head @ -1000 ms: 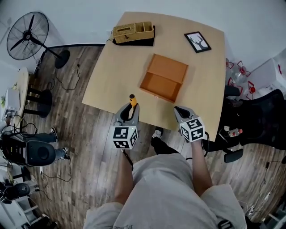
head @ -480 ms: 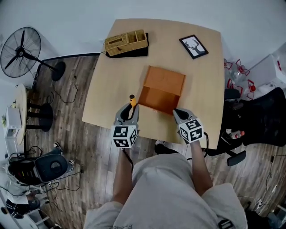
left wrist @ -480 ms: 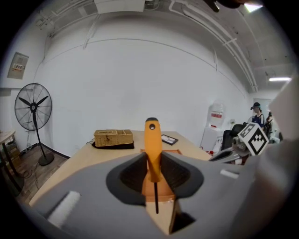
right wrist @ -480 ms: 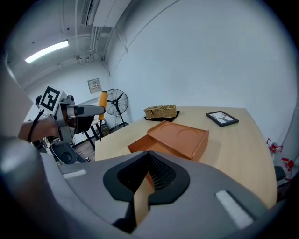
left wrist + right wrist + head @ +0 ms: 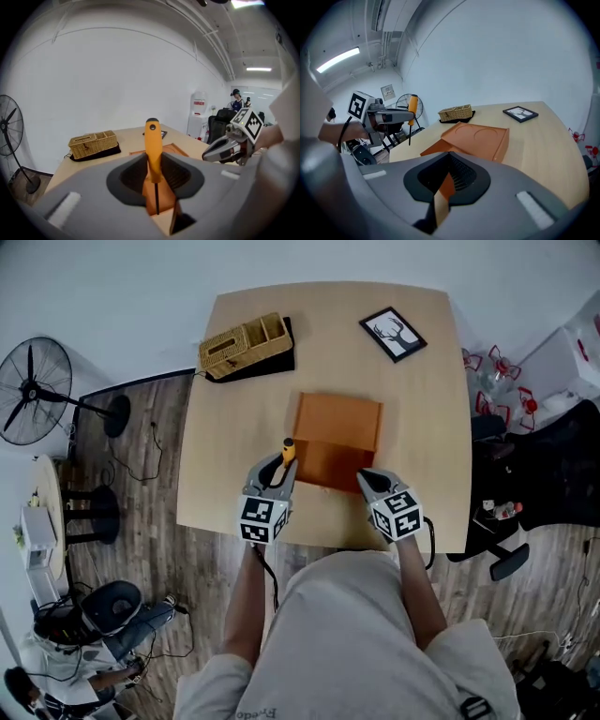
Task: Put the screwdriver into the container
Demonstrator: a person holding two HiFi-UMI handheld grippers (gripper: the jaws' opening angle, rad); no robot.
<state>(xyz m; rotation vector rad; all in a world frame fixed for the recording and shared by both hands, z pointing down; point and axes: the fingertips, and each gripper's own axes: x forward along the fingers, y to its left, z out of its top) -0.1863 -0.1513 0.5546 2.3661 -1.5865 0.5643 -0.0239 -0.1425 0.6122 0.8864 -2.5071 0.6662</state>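
Note:
An orange-handled screwdriver with a thin black shaft stands upright in my left gripper, whose jaws are shut on the handle. It hangs just off the near left corner of the orange wooden container, which lies open in the middle of the table, lid tilted back. My right gripper is at the container's near right corner, its jaws shut with nothing between them. The right gripper view shows the container ahead and the left gripper with the screwdriver at the left.
A wicker basket on a black mat sits at the table's far left, a framed picture at the far right. A floor fan stands left of the light wooden table, and a black chair stands right of it.
Both grippers have come forward over the table toward the container. The screwdriver, still held, has gone from the near table edge to the container's near left corner.

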